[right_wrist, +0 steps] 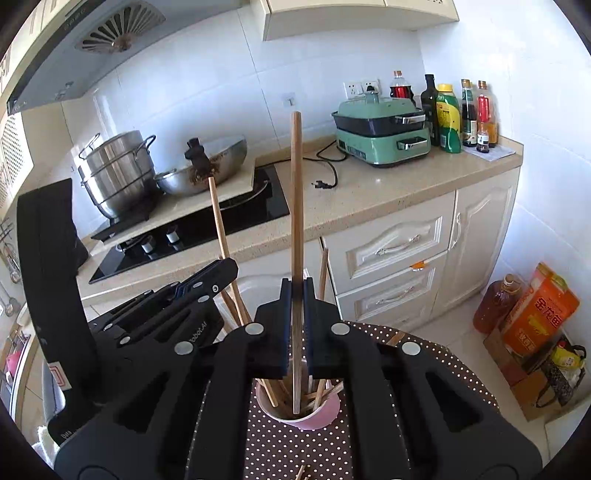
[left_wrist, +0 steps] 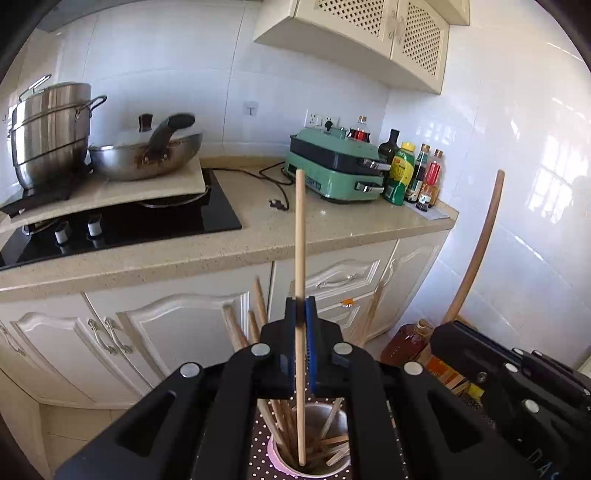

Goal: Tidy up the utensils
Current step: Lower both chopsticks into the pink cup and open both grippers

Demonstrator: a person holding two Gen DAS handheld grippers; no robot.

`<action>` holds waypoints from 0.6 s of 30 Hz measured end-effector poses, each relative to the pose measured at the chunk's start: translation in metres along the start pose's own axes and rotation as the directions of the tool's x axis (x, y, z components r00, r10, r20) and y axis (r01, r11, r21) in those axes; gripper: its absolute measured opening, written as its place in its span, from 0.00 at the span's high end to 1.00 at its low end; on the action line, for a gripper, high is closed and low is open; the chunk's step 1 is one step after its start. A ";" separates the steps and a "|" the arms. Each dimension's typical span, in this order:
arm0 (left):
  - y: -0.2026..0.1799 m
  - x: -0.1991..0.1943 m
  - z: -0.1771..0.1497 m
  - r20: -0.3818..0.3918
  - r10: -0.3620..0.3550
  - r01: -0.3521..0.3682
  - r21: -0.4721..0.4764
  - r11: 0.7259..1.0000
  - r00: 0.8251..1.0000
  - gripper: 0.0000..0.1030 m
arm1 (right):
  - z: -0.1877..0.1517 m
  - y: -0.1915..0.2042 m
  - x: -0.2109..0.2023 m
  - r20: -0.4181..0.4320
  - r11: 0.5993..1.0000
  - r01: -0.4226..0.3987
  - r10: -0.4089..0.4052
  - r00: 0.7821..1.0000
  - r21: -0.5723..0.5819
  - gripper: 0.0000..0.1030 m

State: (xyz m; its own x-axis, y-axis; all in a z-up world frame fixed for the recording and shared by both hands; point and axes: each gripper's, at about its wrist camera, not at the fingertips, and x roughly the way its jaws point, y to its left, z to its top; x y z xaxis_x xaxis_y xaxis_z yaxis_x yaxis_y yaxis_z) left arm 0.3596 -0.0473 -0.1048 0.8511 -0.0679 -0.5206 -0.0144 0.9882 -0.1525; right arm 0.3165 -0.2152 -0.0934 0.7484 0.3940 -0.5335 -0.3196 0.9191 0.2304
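On your far left a stacked steel steamer pot and a wok sat on a pale board over the black glass hob. The speckled beige countertop ran rightward past a loose black power cord to a green electric cooker and a cluster of sauce bottles in the corner, under cream lattice-door wall cabinets. White tiles covered the walls, and cream cupboard doors stood below the counter.

Your left gripper was clenched on one upright chopstick, its lower end down inside the pink cup. Your right gripper gripped a second chopstick the same way, tip in that cup among the other sticks. The cup stood on a brown polka-dot cloth. Further right, an oil bottle and an orange box sat on the floor.
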 end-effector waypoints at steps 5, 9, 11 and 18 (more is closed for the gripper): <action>0.014 0.005 -0.026 -0.022 -0.001 0.000 -0.047 0.999 1.000 0.94 | -0.022 0.000 0.014 -0.047 1.000 -0.003 0.003 0.999 0.011 0.94; 0.022 0.010 -0.046 -0.084 0.002 -0.008 -0.068 0.998 0.996 0.94 | -0.040 -0.001 0.022 -0.097 0.999 -0.013 0.017 0.995 0.037 0.94; 0.025 0.012 -0.053 -0.107 -0.005 -0.005 -0.095 0.995 0.994 0.94 | -0.048 -0.001 0.027 -0.124 0.999 0.005 -0.001 0.992 0.034 0.94; 0.023 0.010 -0.064 -0.116 -0.009 0.000 -0.082 0.997 0.993 0.94 | -0.060 -0.005 0.036 -0.174 0.999 0.011 -0.006 0.985 0.030 0.93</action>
State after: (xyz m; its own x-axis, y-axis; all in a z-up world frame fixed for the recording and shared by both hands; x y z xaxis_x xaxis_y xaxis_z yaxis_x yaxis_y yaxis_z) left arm 0.3343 -0.0343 -0.1671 0.7847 -0.0925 -0.6130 -0.0575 0.9737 -0.2205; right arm 0.3102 -0.2050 -0.1625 0.6374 0.3830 -0.6686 -0.2934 0.9230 0.2490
